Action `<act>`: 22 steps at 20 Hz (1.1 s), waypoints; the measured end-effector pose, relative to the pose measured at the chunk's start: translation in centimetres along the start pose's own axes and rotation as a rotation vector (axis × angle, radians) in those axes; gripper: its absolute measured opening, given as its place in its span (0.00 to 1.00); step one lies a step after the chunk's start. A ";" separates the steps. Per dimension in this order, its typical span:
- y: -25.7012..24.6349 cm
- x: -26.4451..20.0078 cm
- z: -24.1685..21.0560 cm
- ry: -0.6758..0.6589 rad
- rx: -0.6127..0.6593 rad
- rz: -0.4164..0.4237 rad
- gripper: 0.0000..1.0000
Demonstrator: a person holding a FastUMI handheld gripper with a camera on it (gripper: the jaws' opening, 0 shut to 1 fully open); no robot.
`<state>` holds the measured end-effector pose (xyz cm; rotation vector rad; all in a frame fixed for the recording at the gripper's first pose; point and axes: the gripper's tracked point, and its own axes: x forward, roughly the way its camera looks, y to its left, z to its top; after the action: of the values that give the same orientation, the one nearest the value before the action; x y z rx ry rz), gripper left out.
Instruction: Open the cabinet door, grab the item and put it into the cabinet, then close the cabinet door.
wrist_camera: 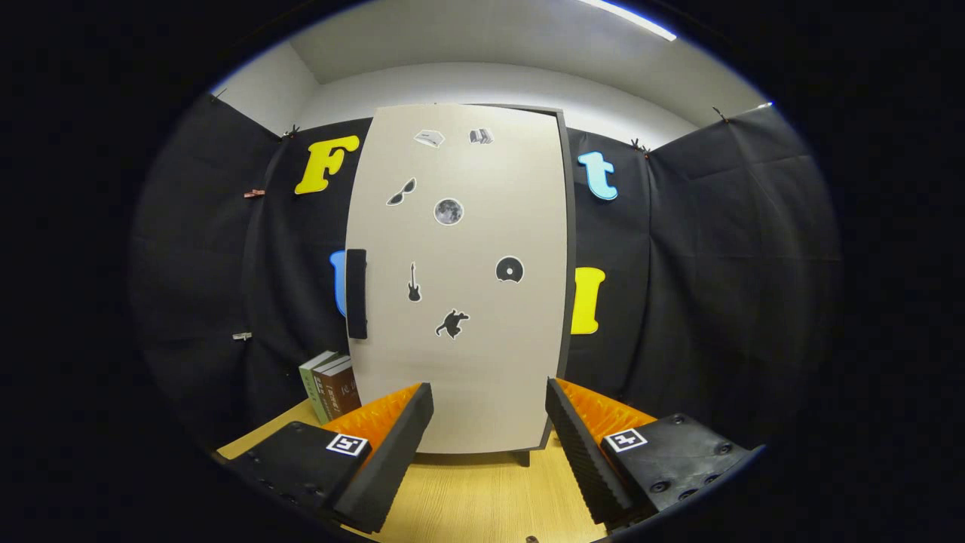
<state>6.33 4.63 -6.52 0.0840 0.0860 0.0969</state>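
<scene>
Wooden worktop carries the shut cabinet just ahead of your tool, spread wide, holding nothing.

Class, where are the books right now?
In the gripper view, the books stand upright on the table, left of the closed cabinet door, beyond the open gripper.

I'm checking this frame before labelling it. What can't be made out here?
- Cabinet interior: hidden behind the closed door in the gripper view.
- Books standing left of the cabinet: partly covered by the door's edge; spine text too small.
- Stickers on the door: fine detail too small.
- Table: near part blocked by the open gripper fingers.
</scene>
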 end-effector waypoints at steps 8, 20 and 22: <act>-0.1 0.3 0.4 -0.007 0.002 -0.001 0.98; -0.4 0.6 -0.2 0.008 0.019 -0.004 0.98; -0.3 0.6 -0.3 0.010 0.016 -0.003 0.98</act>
<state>6.91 4.39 -6.87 0.0989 0.0968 0.0937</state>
